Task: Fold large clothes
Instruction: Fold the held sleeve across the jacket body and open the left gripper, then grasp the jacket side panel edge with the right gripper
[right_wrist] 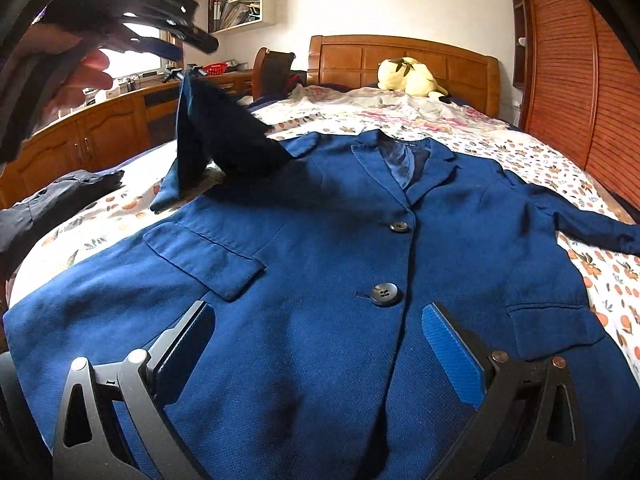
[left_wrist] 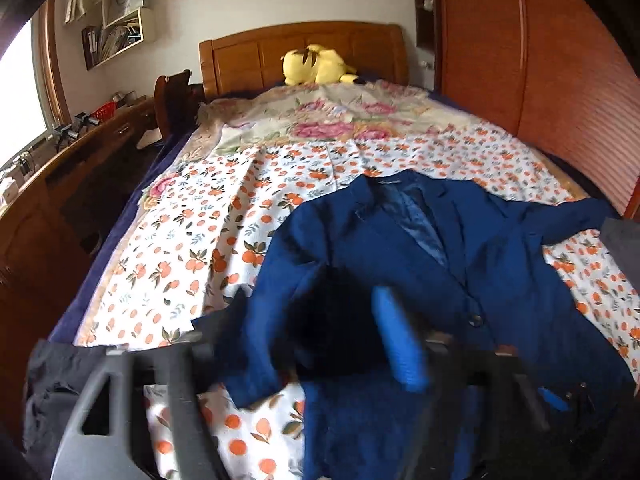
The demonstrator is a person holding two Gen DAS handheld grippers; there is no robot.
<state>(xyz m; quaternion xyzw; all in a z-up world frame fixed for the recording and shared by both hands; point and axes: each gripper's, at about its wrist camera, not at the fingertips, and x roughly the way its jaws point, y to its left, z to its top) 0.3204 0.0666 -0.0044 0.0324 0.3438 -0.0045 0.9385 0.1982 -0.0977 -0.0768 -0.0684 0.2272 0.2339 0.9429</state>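
We see the blue blazer [right_wrist: 320, 240] lying face up and buttoned on the bed [right_wrist: 552, 168], filling the centre of the right wrist view, collar toward the headboard [right_wrist: 404, 60]. One sleeve [right_wrist: 212, 140] stands lifted at the left of centre, its cuff near the raised left gripper [right_wrist: 176, 36] in the upper left of the frame; the other sleeve [right_wrist: 592, 224] lies spread flat toward the right edge. We judge the folding to be at its beginning: one sleeve is being brought over the front, while the second sleeve and the body folds remain to be done.

The left gripper's fingers [left_wrist: 396, 336] stand apart in the left wrist view, with dark cloth blurred between them; we read them as released, since no pad visibly presses on the fabric. Whether the sleeve is dropping free or caught on a finger we cannot tell. The right gripper [right_wrist: 316, 344] hovers low over the blazer's hem in the lower part of its own frame, its fingers [right_wrist: 452, 356] spread wide and grasping nothing.

Outward, a dark garment [right_wrist: 52, 204] lies bunched at the left edge, cut off by the frame. A yellow plush toy [right_wrist: 408, 76] rests by the headboard, and a wooden desk [right_wrist: 120, 120] runs along the left.

Motion blur smears the lower half of the left wrist view, and the blazer's hem is hidden below both frames.
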